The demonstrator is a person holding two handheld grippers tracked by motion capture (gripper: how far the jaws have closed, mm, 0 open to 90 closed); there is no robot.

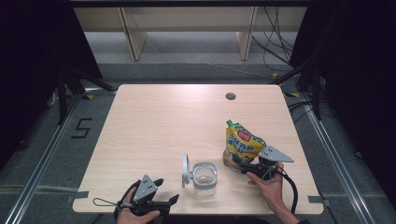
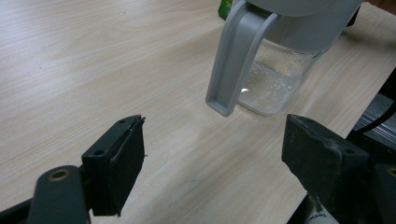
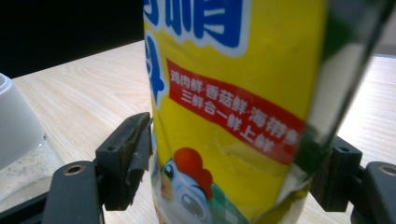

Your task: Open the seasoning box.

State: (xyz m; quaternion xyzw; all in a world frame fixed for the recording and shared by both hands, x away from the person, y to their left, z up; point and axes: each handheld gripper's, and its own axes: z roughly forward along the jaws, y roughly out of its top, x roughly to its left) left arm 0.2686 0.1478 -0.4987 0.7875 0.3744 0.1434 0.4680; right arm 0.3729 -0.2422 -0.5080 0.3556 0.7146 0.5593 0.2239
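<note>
A yellow stand-up pouch [image 1: 243, 142] with a green cap and a cartoon chicken stands at the table's right front. My right gripper [image 1: 236, 164] reaches in at its base. In the right gripper view the pouch [image 3: 233, 93] sits between the jaws of this gripper [image 3: 233, 175]; the pads lie right at its edges and the pouch looks unsqueezed. A clear jar [image 1: 204, 178] with a grey flip lid [image 1: 186, 170] swung open stands at the front middle. My left gripper [image 1: 166, 190] rests at the front edge, open and holding nothing [image 2: 212, 158], with the jar [image 2: 273, 81] just ahead of it.
The pale wooden table [image 1: 159, 126] has a round cable hole [image 1: 230, 96] at its back right. Its front edge runs close under both hands. Dark curtains and stands flank the table, and cables trail on the floor at the right.
</note>
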